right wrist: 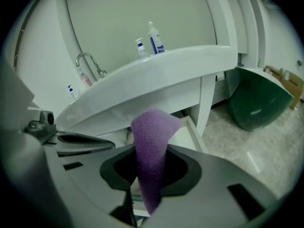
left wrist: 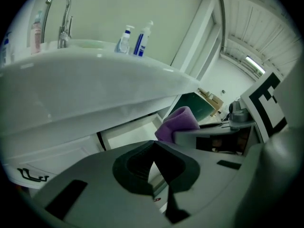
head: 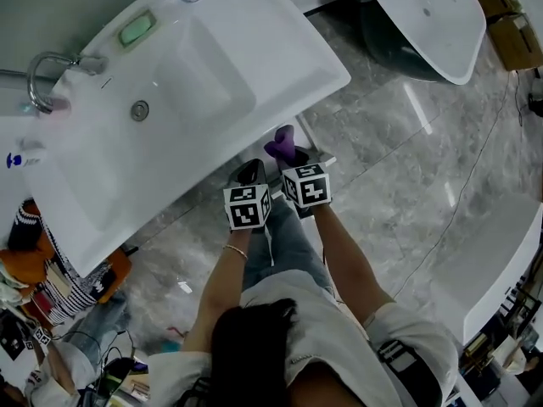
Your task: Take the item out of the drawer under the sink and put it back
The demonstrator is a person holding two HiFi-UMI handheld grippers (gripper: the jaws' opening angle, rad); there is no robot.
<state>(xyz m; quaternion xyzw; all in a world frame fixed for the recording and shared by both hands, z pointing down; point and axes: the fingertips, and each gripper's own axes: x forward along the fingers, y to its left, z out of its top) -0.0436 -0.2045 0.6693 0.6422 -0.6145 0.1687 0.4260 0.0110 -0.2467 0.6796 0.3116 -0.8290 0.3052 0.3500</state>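
Firmly pinched in the jaws of the right hand-held gripper, purple sponge, upright.

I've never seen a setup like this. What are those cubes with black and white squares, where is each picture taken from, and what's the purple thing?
There is no robot: a person holds a two-jaw gripper in each hand, and the black-and-white patterned cube on each is part of it. One picture comes from a camera on the person's head, looking down; the other two come from cameras riding on the grippers, looking along their jaws. The left gripper is shut and empty. The right gripper is shut on a purple spongy piece. In front is a white sink basin with a chrome tap, a green bar of soap on its rim and two white bottles with blue labels at the back.
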